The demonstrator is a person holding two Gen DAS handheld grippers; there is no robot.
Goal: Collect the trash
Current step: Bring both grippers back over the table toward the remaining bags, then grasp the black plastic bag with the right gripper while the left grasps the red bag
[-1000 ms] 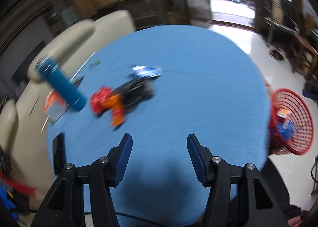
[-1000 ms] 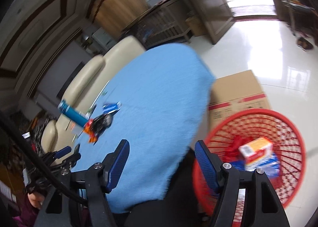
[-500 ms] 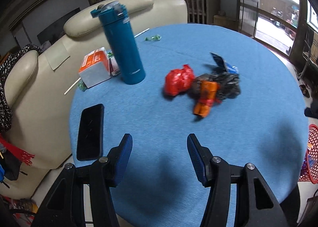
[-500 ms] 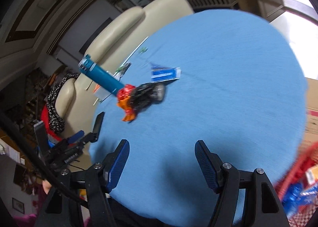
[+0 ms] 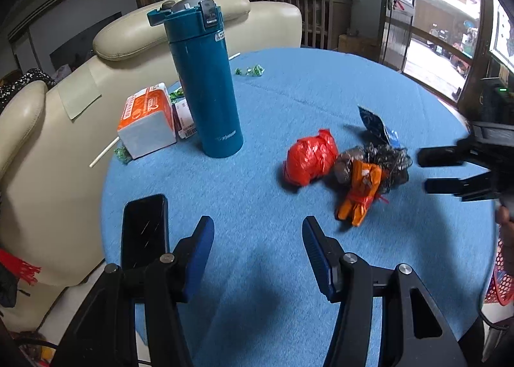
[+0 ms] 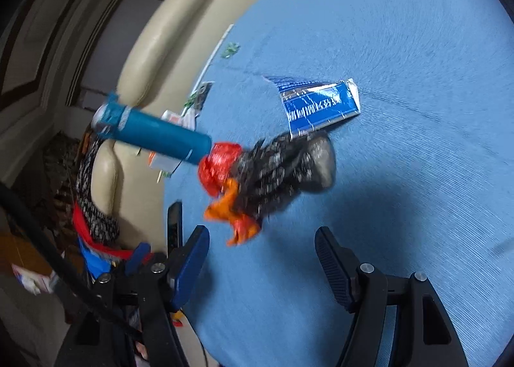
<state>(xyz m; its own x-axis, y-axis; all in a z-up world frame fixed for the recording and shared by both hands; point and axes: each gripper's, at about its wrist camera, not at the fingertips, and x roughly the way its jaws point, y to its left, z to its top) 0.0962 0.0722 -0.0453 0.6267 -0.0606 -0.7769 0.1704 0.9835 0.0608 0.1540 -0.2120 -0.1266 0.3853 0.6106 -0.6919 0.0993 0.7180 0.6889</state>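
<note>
A heap of trash lies on the round blue table (image 5: pixel 289 302): a crumpled red bag (image 5: pixel 310 158), an orange wrapper (image 5: pixel 361 193), a dark crumpled bag (image 5: pixel 385 161) and a blue foil wrapper (image 5: pixel 377 124). My left gripper (image 5: pixel 257 238) is open and empty, near the table's front edge, short of the heap. My right gripper (image 6: pixel 261 253) is open and empty, just in front of the heap; it also shows at the right edge of the left wrist view (image 5: pixel 440 171). In the right wrist view I see the red bag (image 6: pixel 220 167), orange wrapper (image 6: pixel 236 216), dark bag (image 6: pixel 289 167) and blue wrapper (image 6: pixel 321 106).
A teal flask (image 5: pixel 205 87) stands left of the heap, with an orange-and-white carton (image 5: pixel 147 121), a black phone (image 5: pixel 144 235), green candy wrappers (image 5: pixel 250 70) and a straw. A cream sofa (image 5: pixel 38 148) is behind. A red basket (image 5: pixel 499 283) sits low right.
Both cameras swung from the basket side toward the trash heap. My left gripper came closer to the table. My right gripper moved in near the heap and entered the left wrist view.
</note>
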